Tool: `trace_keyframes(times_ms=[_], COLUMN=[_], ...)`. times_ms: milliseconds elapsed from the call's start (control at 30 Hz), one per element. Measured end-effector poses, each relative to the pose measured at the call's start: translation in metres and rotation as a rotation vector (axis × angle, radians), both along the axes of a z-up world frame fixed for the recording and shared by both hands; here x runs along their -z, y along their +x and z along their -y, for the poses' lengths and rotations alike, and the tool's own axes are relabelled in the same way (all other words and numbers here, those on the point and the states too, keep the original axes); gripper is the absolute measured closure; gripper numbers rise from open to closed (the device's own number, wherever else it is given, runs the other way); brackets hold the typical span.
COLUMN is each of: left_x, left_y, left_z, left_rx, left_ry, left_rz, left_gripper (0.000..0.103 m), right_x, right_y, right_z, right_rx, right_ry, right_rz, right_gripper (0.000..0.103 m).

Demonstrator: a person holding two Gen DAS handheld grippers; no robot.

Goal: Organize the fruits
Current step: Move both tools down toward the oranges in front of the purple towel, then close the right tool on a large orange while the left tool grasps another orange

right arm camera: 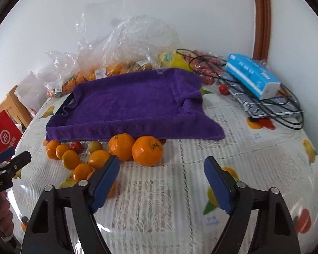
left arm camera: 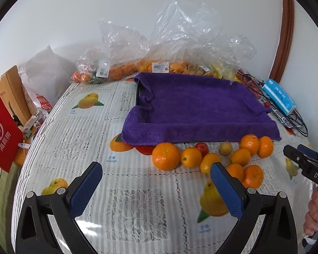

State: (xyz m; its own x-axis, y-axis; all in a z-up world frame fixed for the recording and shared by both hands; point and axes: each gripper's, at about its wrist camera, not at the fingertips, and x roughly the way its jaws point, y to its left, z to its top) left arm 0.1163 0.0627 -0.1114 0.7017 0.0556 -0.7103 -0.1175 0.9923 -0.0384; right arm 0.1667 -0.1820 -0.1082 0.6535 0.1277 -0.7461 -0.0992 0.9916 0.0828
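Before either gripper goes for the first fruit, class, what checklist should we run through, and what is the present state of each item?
1. Left gripper open and holding nothing: ok.
2. Right gripper open and holding nothing: ok.
3. Loose oranges lie in the open on the tablecloth, in front of the purple towel: ok.
4. Towel-lined tray free of fruit to receive them: ok.
5. Small red fruit and greenish fruit lie among the oranges, so sorting is needed: not ok.
6. Firmness of the fruit: cannot tell.
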Motion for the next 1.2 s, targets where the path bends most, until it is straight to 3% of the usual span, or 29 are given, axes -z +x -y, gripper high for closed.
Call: trace_keyframes(times_ms=[133,233,467,533,733,933,1033,1200], left_x=[0.005,0.009,0.026,0.031,0.04,0.042,0.047,0.048], left_y=[0.014,0.022,0.036,0.04,0.048,0.044,0.048,0.05], left_z=[-0.007,-0.009,-0.008,-0.008,-0.008,-0.024,-0.028,-0.026], left_rx=[0.005,0.015,0.027,0.025,0.035,0.022,0.018,0.039], left_ry=[-0.03,-0.065,-0.063,-0.062,-0.06,-0.14,-0.139,-0.153], left_rz=[0.009,0.008,-0.006,-0.016,-0.031,-0.03,-0.052,-0.039], left_gripper=[0.001,0.001,0.001,0.001,0.007,0.012,0.024,0.033], right_x=[0.013,0.025,0.043,0.046,0.052,0.055,0.055,0.055], right_y=[0.024,0.039,0.048,0.05,0.057,0.057,0.058,0.058], right_z=[-0.001,-0.002,-0.009,-0.008,-0.001,-0.004,-0.003,-0.002], right_rx=[-0.018,-0.027,-0.055,-0.057,-0.07,-0.072,-0.066,-0.062], right_ry=[0.048,0.087,0.032,0.019,0.012,-0.027,-0.012,-0.002], right_rz=[-0.048,-0.09,-0.089,-0.086,-0.084,-0.073,-0.073,-0.071], right_gripper=[0.038,0.041,0.05,0.06,0.062,0.061,0.061,0.061])
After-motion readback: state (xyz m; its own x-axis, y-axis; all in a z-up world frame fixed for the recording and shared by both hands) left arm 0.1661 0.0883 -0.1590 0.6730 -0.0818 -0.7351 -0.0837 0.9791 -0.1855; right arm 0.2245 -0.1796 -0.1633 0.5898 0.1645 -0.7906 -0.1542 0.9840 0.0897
